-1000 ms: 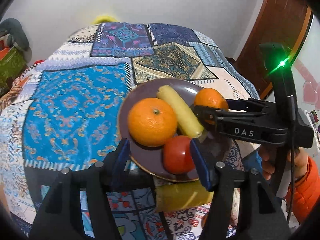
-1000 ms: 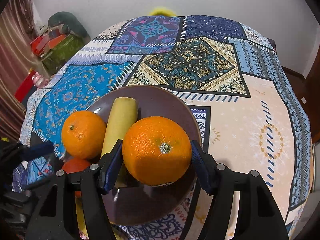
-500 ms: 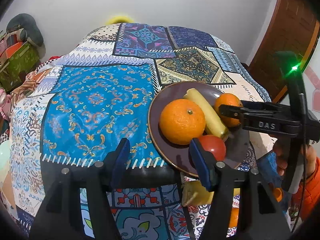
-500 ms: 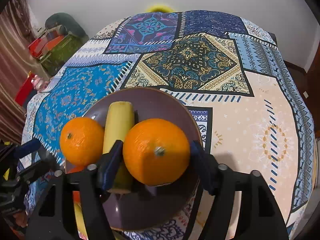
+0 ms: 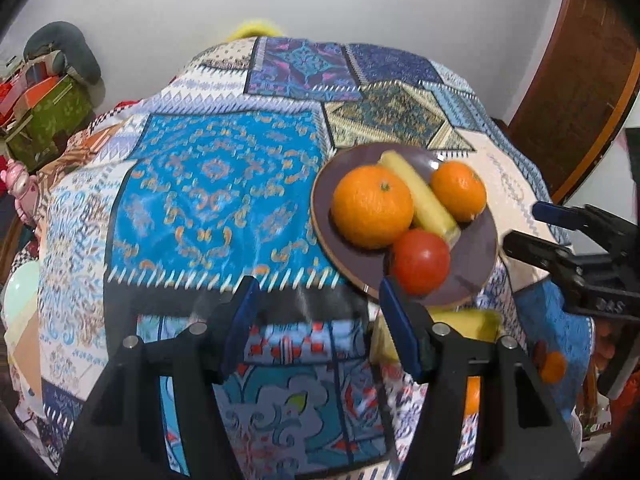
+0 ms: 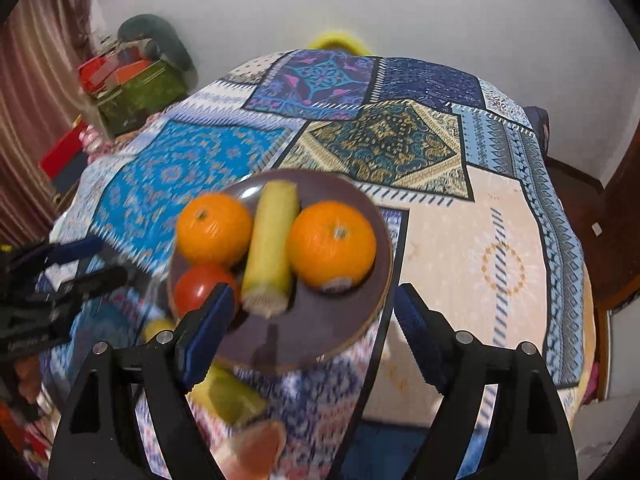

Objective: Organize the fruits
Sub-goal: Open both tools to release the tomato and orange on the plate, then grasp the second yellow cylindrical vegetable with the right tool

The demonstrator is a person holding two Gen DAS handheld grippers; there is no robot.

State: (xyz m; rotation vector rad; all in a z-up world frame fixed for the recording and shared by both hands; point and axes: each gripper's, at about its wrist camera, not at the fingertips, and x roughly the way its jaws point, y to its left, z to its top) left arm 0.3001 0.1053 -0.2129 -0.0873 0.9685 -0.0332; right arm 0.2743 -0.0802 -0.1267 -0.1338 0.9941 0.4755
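Black claw (image 5: 316,320) frames, blue pads, silver screws.

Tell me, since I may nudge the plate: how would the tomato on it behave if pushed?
The tomato looks round and smooth-skinned, so it would probably roll. It sits near the plate's shallow front rim, so it might roll off. The orange beside it may block it on that side.

White lettering is showing on the black body of the right claw (image 5: 520,226) in the left wrist view, seemingly "DAS", upside down and blurred. Similar lettering on the left claw (image 6: 100,260) is staying unreadable.
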